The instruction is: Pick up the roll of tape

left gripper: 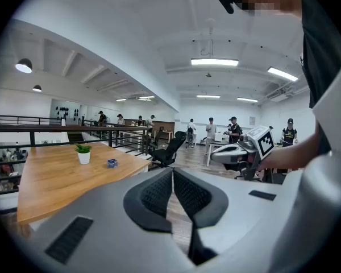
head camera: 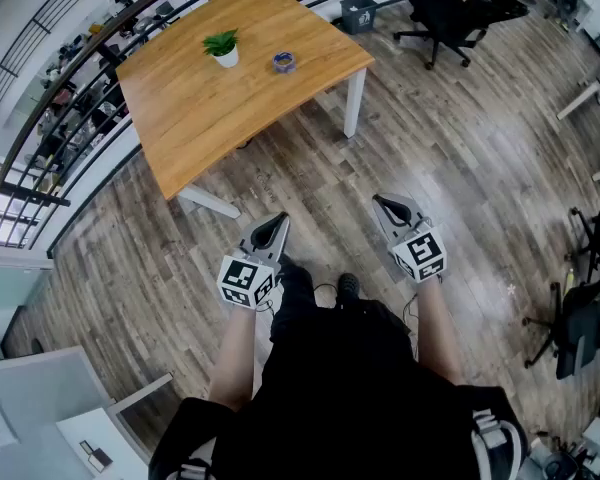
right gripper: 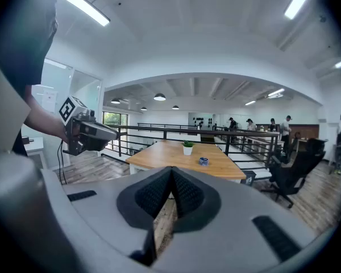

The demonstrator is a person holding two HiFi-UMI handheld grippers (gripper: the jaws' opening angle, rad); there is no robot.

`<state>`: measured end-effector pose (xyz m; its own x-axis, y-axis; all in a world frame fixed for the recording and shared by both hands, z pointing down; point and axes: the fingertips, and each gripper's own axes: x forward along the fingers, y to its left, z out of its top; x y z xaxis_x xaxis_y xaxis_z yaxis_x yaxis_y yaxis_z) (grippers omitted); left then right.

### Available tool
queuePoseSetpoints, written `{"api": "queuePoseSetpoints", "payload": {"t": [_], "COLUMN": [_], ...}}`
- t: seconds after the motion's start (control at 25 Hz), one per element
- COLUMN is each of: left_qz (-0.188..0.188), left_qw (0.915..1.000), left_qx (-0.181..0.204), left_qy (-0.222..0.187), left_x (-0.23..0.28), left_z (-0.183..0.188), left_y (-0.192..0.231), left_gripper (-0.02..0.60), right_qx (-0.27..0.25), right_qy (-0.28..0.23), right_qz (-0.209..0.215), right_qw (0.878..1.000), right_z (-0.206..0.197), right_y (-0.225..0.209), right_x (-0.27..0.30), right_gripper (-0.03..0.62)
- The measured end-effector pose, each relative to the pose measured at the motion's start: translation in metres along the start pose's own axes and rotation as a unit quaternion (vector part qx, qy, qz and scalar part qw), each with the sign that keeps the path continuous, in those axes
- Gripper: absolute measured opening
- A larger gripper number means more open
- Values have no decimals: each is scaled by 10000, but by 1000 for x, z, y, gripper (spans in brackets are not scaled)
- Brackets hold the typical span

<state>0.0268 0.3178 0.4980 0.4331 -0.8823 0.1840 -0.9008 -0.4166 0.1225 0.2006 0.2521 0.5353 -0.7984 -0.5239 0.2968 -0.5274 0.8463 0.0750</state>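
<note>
Roll of tape: a small bluish roll of tape (head camera: pixel 284 62) lies flat on the wooden surface (head camera: pixel 205 118). In the head view it sits toward the surface's right-hand corner, set in from both edges that meet there. Nothing touches it.
Potted plant: a small green plant in a white pot (head camera: pixel 223 48) stands upright near the tape, on the side toward the middle of the surface, with a clear gap between the two.
Left gripper: the left gripper (head camera: pixel 277 224) is held over the wooden floor (head camera: pixel 310 173), short of the surface's near edge and well apart from the tape. Its own view shows the two dark ribbed pads (left gripper: pixel 159 193) pressed together with nothing between them.
Right gripper: the right gripper (head camera: pixel 383 206) is beside the left one, also over the floor and well apart from the surface. Its pads (right gripper: pixel 186 193) meet in the same way, closed and empty.
Aim: both grippers point roughly toward the surface, and tape and plant appear small and far off in each gripper view.
Person: stands on the floor in dark clothing, one gripper in each hand.
Surroundings: a dark railing (head camera: pixel 75 73) runs past the surface's far left edge, and a black office chair (head camera: pixel 450 13) stands beyond the right-hand corner.
Background: several people stand far off in the gripper views.
</note>
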Motion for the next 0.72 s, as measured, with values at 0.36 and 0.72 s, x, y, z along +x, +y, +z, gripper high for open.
{"api": "queuePoseSetpoints", "payload": {"t": [0.36,0.72], "left_qz": [217,367], "left_qw": [9992,9988], "left_qx": [43,191], "left_qy": [-332,-279], "left_x": [-1,-6], "left_z": [16,19], "left_y": [-4,-10], "left_gripper": [29,29], "right_qx": [-135,-135], "right_qy": [-64,-74], "right_qz": [120,283], "right_qw": [9998,9995], "right_z": [-3,2], "right_y": [2,6], "right_x": [-7,-8], "right_gripper": [6,6]}}
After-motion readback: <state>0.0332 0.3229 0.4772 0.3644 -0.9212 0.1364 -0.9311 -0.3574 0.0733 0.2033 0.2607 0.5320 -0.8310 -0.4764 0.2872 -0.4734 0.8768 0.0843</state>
